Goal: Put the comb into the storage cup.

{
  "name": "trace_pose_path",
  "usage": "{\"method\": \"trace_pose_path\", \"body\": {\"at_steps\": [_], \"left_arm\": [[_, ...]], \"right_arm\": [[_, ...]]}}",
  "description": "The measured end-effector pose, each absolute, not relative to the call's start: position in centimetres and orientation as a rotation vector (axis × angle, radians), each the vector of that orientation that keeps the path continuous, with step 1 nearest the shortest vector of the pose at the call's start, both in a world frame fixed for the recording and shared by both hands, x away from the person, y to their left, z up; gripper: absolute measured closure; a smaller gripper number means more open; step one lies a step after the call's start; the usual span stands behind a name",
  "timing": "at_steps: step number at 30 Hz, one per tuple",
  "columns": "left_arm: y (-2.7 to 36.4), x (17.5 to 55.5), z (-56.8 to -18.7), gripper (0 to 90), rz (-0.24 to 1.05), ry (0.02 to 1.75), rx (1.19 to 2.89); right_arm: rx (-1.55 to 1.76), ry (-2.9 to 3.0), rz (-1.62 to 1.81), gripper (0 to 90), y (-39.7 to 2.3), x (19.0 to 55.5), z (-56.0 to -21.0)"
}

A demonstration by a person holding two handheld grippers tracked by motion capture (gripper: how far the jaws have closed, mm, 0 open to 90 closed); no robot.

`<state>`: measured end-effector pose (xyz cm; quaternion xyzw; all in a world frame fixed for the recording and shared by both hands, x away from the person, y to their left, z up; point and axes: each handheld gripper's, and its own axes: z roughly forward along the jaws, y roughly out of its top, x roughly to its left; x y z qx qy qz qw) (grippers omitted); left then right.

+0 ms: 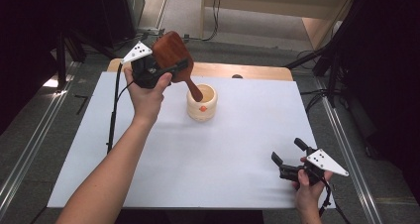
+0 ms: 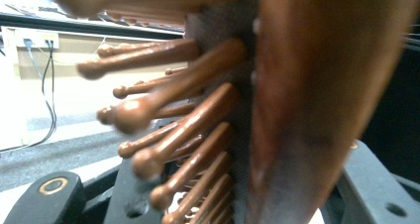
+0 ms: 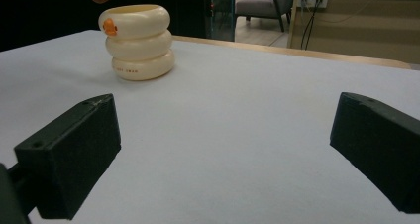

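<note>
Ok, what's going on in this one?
A person works at a white table with a gripper in each hand. The left gripper is shut on the head of a wooden hairbrush, held tilted so its handle tip hangs over the mouth of the cream cup; whether the tip is already inside, I cannot tell. The right gripper rests open near the table's near right corner, holding nothing.

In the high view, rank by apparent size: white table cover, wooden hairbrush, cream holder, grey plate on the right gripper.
1. White table cover, by far.
2. Wooden hairbrush, though held raised, nearer the camera.
3. Cream holder and the right gripper's grey plate look alike; I won't rank them.
</note>
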<state>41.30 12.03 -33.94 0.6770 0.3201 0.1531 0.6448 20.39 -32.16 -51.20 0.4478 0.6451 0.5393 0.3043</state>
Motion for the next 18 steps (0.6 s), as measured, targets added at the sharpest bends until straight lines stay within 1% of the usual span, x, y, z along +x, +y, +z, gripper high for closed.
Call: {"method": "trace_pose_path", "body": {"at_steps": [18], "left_arm": [[11.4,42.9,-35.2,55.3,0.382,0.771,1.538]], "right_arm": [[1.184,1.709,1.432,0.0,-32.2,20.5,-51.2]]}}
